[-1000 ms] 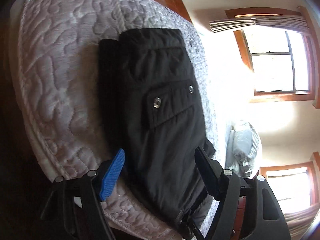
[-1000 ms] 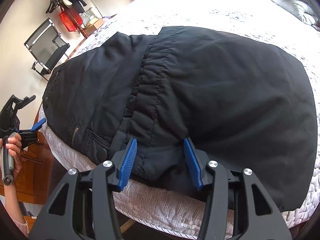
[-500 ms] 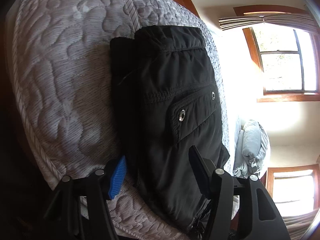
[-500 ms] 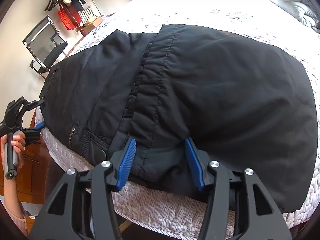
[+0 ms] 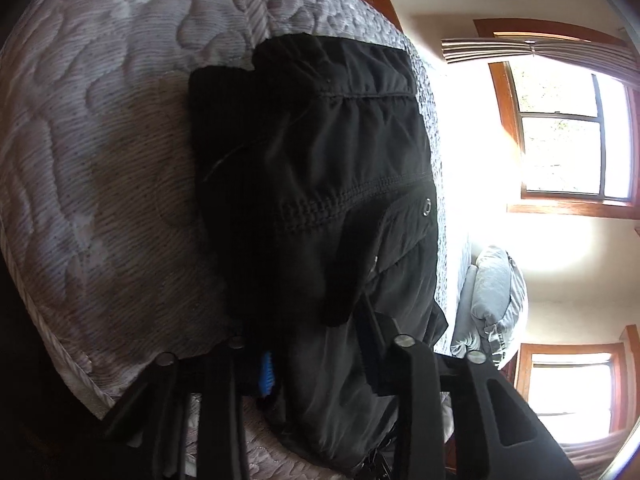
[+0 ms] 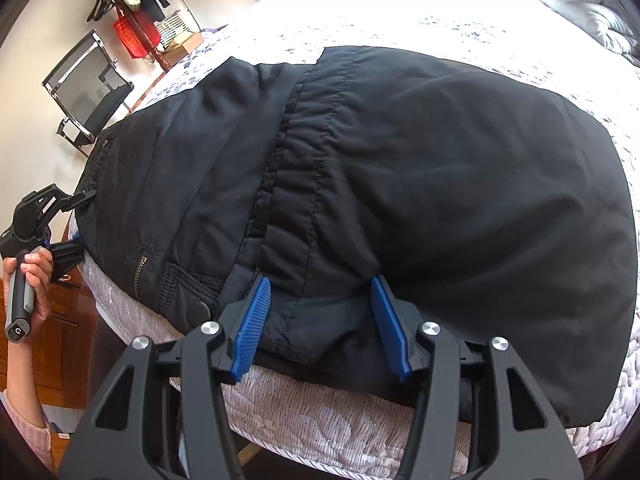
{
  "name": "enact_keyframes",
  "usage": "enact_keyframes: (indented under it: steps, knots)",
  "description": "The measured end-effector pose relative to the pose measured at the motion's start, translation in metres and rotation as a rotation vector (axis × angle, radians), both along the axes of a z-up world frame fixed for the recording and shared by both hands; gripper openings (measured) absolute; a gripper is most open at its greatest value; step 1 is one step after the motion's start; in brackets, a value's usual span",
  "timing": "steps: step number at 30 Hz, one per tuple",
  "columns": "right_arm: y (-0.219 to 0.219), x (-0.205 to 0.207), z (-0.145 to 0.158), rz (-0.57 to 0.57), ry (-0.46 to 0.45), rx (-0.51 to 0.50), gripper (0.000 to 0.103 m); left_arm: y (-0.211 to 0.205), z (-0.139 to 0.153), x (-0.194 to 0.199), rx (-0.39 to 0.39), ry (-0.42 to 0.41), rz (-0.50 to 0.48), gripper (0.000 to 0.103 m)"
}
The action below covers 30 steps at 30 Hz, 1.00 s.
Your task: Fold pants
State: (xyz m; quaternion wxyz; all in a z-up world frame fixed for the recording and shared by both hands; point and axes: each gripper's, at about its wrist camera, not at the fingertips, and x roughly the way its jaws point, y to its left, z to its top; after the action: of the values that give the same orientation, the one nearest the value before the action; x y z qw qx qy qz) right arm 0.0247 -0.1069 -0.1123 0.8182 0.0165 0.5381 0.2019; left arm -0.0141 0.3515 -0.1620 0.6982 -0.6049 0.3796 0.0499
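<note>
Black pants point(image 6: 400, 184) lie folded on a quilted grey bed point(image 6: 328, 420), their edge at the bed's near border. My right gripper point(image 6: 322, 320) is open, its blue pads either side of the pants' near hem, at the bed edge. My left gripper point(image 5: 316, 344) is open, its fingers straddling the end of the pants point(image 5: 320, 184) near the snap pocket; one blue pad point(image 5: 267, 372) is mostly hidden by cloth. In the right wrist view the left gripper point(image 6: 60, 224) shows at the pants' far left end, held by a hand.
A black mesh chair point(image 6: 88, 88) and a coat rack with a red basket point(image 6: 132, 32) stand beyond the bed. Grey pillows point(image 5: 492, 300) lie at the bed's head. Bright windows point(image 5: 572, 136) are on the wall. A wooden frame point(image 6: 68, 340) runs below the bed edge.
My left gripper has moved forward onto the end of the pants, so cloth now lies between its fingers. My right gripper has barely moved.
</note>
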Motion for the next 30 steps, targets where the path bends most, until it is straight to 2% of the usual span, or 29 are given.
enact_keyframes:
  steps: [3, 6, 10, 16, 20, 25, 28, 30]
  knots:
    - [0.000, 0.000, 0.000, 0.001, -0.002, 0.006, 0.053, -0.004, 0.010, -0.001, 0.005, -0.025, 0.020, 0.016]
    - [-0.001, 0.000, -0.001, 0.000, -0.003, 0.013, 0.053, -0.014, 0.031, 0.001, 0.051, -0.085, 0.022, 0.014]
    - [-0.003, -0.001, -0.002, 0.000, -0.005, 0.023, 0.053, -0.040, 0.074, 0.012, 0.159, -0.206, -0.038, 0.013]
    - [-0.007, -0.004, -0.002, -0.004, -0.011, 0.048, 0.053, -0.097, 0.132, 0.034, 0.360, -0.320, -0.179, 0.014]
    - [-0.012, -0.004, -0.002, -0.004, -0.009, 0.070, 0.053, -0.146, 0.159, 0.038, 0.498, -0.373, -0.317, 0.015]
    - [-0.025, -0.002, 0.003, -0.019, 0.004, 0.133, 0.054, -0.226, 0.167, 0.028, 0.677, -0.378, -0.567, 0.021]
    - [-0.036, -0.004, 0.013, -0.052, -0.031, 0.096, 0.054, -0.265, 0.159, 0.022, 0.724, -0.357, -0.700, 0.024]
    - [-0.045, -0.006, 0.021, -0.067, -0.062, 0.062, 0.055, -0.283, 0.152, 0.025, 0.725, -0.340, -0.766, 0.026]
